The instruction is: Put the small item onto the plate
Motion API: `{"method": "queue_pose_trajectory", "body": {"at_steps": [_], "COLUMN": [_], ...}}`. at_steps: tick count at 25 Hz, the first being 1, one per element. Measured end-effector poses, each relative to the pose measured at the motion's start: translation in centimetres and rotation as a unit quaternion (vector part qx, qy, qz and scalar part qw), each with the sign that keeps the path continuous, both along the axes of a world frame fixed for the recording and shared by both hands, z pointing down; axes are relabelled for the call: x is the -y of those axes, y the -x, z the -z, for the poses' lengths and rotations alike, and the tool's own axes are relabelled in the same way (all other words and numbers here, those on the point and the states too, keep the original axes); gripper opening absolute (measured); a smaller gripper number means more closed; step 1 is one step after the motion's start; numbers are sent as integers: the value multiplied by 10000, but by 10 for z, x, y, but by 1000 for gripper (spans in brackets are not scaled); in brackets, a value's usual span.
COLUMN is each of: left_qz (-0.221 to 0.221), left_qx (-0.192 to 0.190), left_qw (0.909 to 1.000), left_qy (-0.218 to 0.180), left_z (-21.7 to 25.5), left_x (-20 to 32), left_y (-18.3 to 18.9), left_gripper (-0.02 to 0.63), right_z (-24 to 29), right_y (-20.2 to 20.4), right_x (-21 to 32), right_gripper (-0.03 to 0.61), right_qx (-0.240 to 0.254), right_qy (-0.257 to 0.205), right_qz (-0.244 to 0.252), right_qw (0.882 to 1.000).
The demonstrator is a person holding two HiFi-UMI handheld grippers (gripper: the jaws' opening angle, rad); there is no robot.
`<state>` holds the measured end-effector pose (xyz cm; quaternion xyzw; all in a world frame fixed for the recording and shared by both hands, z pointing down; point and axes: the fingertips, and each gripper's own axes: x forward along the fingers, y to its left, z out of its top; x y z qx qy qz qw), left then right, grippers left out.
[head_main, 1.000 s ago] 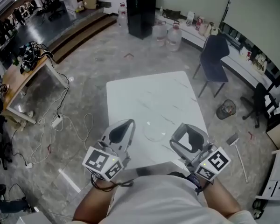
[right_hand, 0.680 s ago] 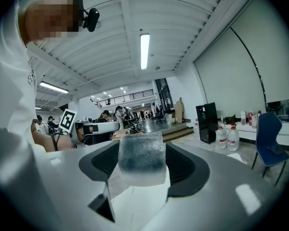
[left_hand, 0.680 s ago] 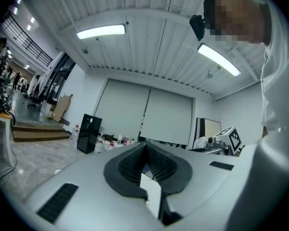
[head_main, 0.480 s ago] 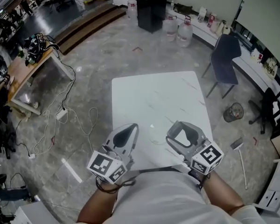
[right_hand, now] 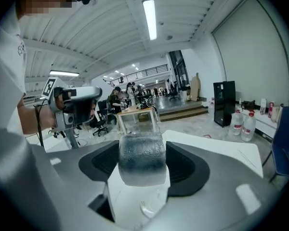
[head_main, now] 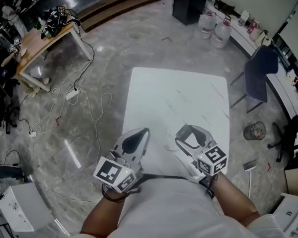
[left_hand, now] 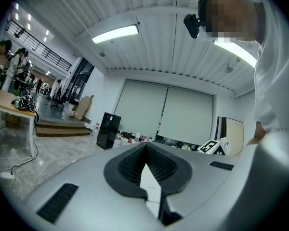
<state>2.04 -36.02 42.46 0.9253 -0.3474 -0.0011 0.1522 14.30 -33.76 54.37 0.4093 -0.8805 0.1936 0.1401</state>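
The right claw (head_main: 190, 135) is gripping a small clear glass (right_hand: 141, 163) between its pads and holding it over the near end of the white worktop (head_main: 179, 98). The left claw (left_hand: 145, 148) is hovering alongside, tips pressed together, carrying nothing.

white table (head_main: 179, 98) — faintly veined top | dark blue chair (head_main: 258, 78) near its far right corner | wire bin (head_main: 254, 131) on the floor right of the table | black cabinet (head_main: 188, 1) at the far wall, water jugs (head_main: 214, 31) beside it | wooden desk (head_main: 44, 46) far left — cables (head_main: 97, 114) trailing over the grey floor (head_main: 114, 58)
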Motion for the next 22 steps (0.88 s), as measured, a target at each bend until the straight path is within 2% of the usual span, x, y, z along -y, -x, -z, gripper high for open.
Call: {"method": "queue_pose_trajectory", "body": {"at_steps": [12, 22], "left_qz": [472, 395], "left_qx": [31, 6], "left_qw": [9981, 9969], "left_qy": [385, 683], "left_z": [-47, -84], "left_x": [7, 20], "left_y": [18, -13], "left_gripper": [5, 5], "right_z": [-128, -233], "right_y": [16, 14], "right_x": [26, 29], "right_gripper": [295, 295], "right_qx": [-694, -1260], "right_qy": [979, 1582], "right_qz": [602, 882], "right_qw": [9909, 9754]}}
